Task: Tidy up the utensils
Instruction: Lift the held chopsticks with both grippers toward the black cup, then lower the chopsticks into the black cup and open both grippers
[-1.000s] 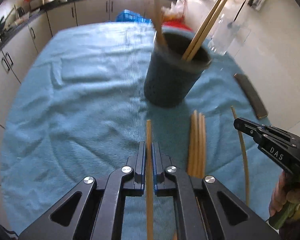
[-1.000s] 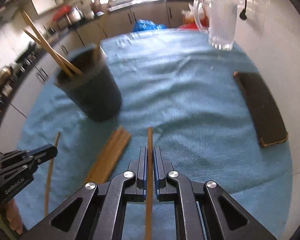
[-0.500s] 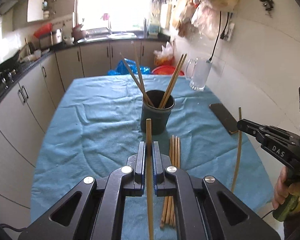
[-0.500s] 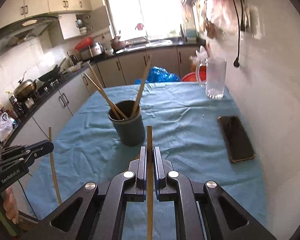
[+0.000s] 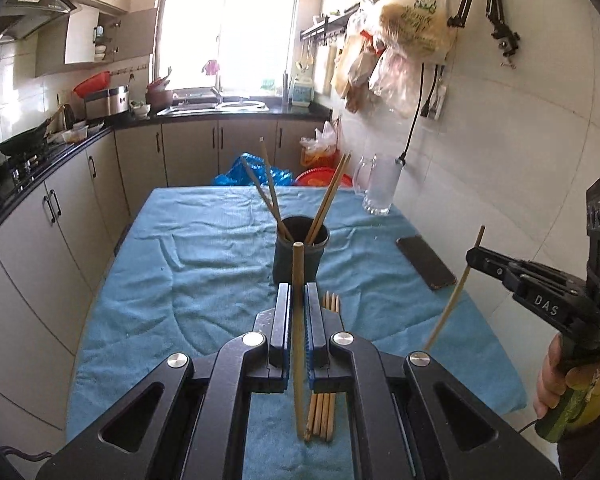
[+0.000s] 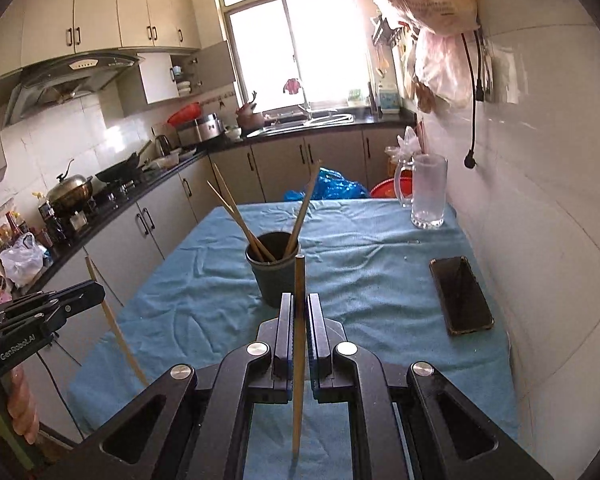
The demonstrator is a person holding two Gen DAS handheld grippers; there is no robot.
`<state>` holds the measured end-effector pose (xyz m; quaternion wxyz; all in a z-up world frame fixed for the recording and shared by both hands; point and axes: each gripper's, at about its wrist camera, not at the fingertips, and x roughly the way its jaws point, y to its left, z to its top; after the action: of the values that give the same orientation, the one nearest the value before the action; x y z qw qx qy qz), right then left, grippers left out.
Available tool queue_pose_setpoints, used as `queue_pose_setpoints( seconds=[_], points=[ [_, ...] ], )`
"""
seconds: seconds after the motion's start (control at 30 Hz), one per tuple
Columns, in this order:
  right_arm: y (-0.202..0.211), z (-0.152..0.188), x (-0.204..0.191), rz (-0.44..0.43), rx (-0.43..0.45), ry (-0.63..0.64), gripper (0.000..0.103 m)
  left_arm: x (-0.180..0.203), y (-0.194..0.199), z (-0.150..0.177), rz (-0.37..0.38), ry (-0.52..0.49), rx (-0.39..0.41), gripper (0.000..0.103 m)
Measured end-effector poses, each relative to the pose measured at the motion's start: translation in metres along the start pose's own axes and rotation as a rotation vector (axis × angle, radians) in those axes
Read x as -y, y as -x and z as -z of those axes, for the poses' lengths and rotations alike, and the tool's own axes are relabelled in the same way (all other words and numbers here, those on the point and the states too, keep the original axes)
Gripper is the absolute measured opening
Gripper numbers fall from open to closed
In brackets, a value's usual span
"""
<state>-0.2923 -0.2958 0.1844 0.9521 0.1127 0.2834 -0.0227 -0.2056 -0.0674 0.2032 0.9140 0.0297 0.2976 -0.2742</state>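
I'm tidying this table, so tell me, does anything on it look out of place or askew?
A black phone lies on the cloth near the wall, not a utensil. A bundle of chopsticks still lies loose on the cloth before the cup. Nothing looks spilled or broken.

- The left gripper (image 5: 298,300) is black, with blue pads inside its fingers and round silver screws.
- The right gripper (image 5: 474,258) is black with white letters "DAS", a green handle, and a bare-skinned hand (image 5: 556,376) under the letters.
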Motion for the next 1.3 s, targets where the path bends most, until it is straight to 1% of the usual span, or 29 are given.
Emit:
queue_pose_setpoints(
  seconds=[0.13,0.27,0.47,0.63,0.77,0.9,1.0,1.03,1.17,1.23,1.3],
  points=[
    [-0.004,-0.012,-0.003,-0.001,0.018,0.002,0.006,0.002,-0.002,-0.016,0.007,0.007,0.024,0.005],
    [-0.010,-0.033,-0.006,-0.003,0.047,0.012,0.006,0.003,-0.007,-0.042,0.019,0.009,0.057,0.005],
    [-0.017,-0.078,-0.010,-0.020,0.112,0.012,0.006,0.005,-0.016,-0.093,0.014,0.008,0.126,0.005],
    [-0.030,-0.116,-0.012,-0.030,0.160,0.000,0.006,0.005,-0.034,-0.133,0.002,0.014,0.162,0.005],
    [-0.044,-0.139,-0.012,-0.039,0.199,-0.030,0.006,0.004,-0.056,-0.159,0.001,0.033,0.166,0.005],
    [-0.065,-0.156,-0.011,-0.023,0.221,-0.046,0.006,0.000,-0.088,-0.172,-0.002,0.055,0.132,0.005],
    [-0.090,-0.158,-0.008,-0.006,0.189,-0.050,0.006,-0.006,-0.115,-0.170,-0.009,0.073,0.085,0.005],
    [-0.098,-0.156,-0.007,-0.002,0.173,-0.053,0.006,-0.009,-0.129,-0.167,-0.011,0.080,0.055,0.005],
    [-0.138,-0.142,0.004,0.010,0.080,-0.082,0.006,-0.017,-0.163,-0.155,-0.010,0.099,-0.027,0.005],
    [-0.154,-0.136,0.011,0.011,0.044,-0.098,0.006,-0.021,-0.169,-0.149,-0.007,0.103,-0.040,0.005],
    [-0.164,-0.131,0.019,0.006,0.020,-0.110,0.007,-0.023,-0.168,-0.147,-0.012,0.102,-0.031,0.005]
  ],
)
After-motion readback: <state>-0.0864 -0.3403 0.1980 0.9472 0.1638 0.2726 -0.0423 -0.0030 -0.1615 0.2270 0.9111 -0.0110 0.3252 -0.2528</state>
